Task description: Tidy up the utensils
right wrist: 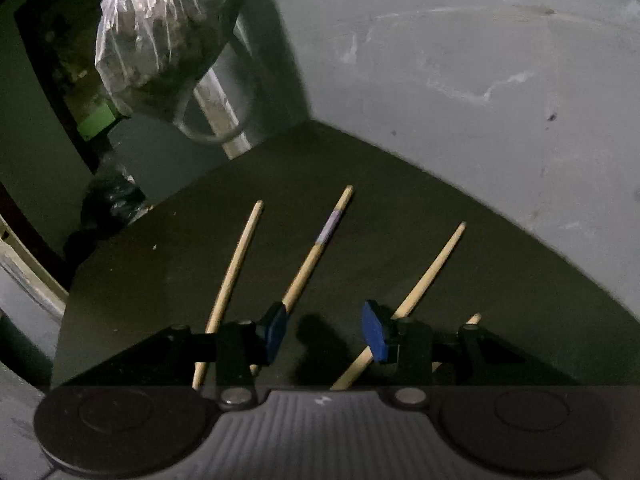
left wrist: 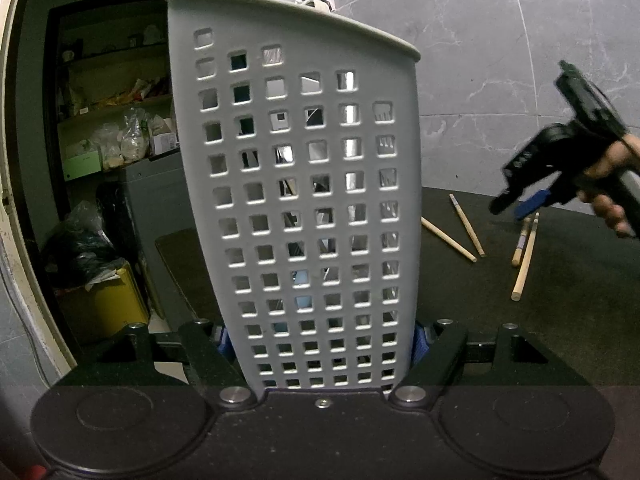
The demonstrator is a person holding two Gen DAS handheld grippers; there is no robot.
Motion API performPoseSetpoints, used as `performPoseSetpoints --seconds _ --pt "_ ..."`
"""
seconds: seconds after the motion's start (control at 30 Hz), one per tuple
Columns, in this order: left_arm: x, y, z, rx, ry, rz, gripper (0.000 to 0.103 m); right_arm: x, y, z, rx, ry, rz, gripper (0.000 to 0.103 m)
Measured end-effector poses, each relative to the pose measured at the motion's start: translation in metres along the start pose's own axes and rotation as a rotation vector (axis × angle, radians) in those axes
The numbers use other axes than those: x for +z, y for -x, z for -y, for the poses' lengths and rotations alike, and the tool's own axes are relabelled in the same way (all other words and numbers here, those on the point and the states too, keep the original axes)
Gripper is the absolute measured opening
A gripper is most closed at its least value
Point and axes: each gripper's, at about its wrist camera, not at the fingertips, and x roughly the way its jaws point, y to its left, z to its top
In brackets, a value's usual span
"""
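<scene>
A grey perforated utensil holder (left wrist: pixel 304 200) stands upright and fills the left wrist view. My left gripper (left wrist: pixel 320 342) is shut on its lower part, blue pads pressed on both sides. Several wooden chopsticks (left wrist: pixel 468 226) lie on the dark table to its right. My right gripper (left wrist: pixel 516 206) hovers over them there, held by a hand. In the right wrist view my right gripper (right wrist: pixel 326 334) is open and empty just above the table, with chopsticks (right wrist: pixel 316 250) lying on both sides of its fingers. One chopstick has a pale purple band (right wrist: pixel 330 226).
The dark table (right wrist: pixel 400 208) meets a grey marble wall (right wrist: pixel 440 60) at the back. Its left edge drops to the floor, where a yellow bin (left wrist: pixel 104 304), black bags and cluttered shelves (left wrist: pixel 116 112) stand. A plastic bag (right wrist: pixel 156 28) hangs at the upper left.
</scene>
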Motion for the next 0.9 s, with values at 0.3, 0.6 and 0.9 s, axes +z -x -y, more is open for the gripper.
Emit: performPoseSetpoints --seconds 0.3,0.6,0.9 --pt "-0.001 0.003 -0.002 -0.002 0.003 0.003 0.077 -0.033 0.049 0.023 -0.044 0.022 -0.016 0.05" --pt "-0.001 0.003 -0.002 -0.003 0.003 0.003 0.077 -0.095 0.101 -0.014 0.036 0.132 -0.056 0.06" --pt "-0.002 0.004 -0.003 -0.007 0.009 0.005 0.077 -0.136 0.12 -0.075 -0.007 0.305 -0.072 0.052"
